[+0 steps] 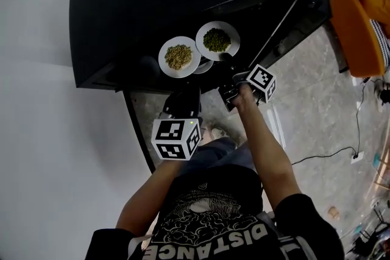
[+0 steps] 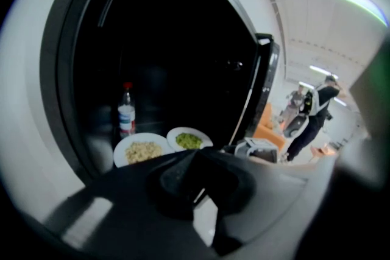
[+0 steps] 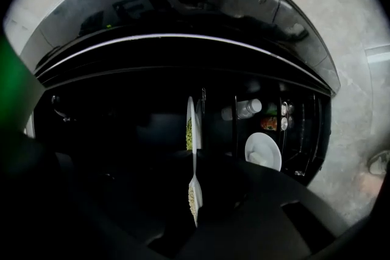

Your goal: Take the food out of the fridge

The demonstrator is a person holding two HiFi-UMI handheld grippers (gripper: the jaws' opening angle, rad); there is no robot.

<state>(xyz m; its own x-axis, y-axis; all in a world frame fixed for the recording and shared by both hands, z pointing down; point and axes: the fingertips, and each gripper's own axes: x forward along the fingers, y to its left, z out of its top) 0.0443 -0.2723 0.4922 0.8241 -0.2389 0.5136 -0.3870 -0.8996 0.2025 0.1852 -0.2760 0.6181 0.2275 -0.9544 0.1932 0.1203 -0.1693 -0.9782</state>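
Black jaws of the right gripper (image 1: 227, 61) are clenched, and as far as the dim right gripper view allows, they pinch the near rim of the plate of green food (image 1: 217, 40). In that view the plate shows edge-on, in line with the jaws. The left gripper (image 2: 196, 156) hangs back nearer the person with its jaws pressed together on nothing, aimed at the open fridge (image 1: 122, 9).

Just left of the gripped plate sits the plate of beige food (image 1: 178, 56). Their rims meet, though I cannot tell whether they only touch or overlap. Both plates rest at the near edge of a shelf inside the fridge. A bottle (image 2: 126, 111) stands farther in on the left, and a small white plate (image 3: 263, 151) lies on another level. The door (image 1: 291, 6) stands open on the right.

The step in hand looks like taking hold of the first dish, and none of the food is out yet. Next, the plate should come straight toward the person and stay flat, since a one-sided rim grip could let it tip. It should also be lifted clear of its neighbour, so the beige plate is not dragged along.
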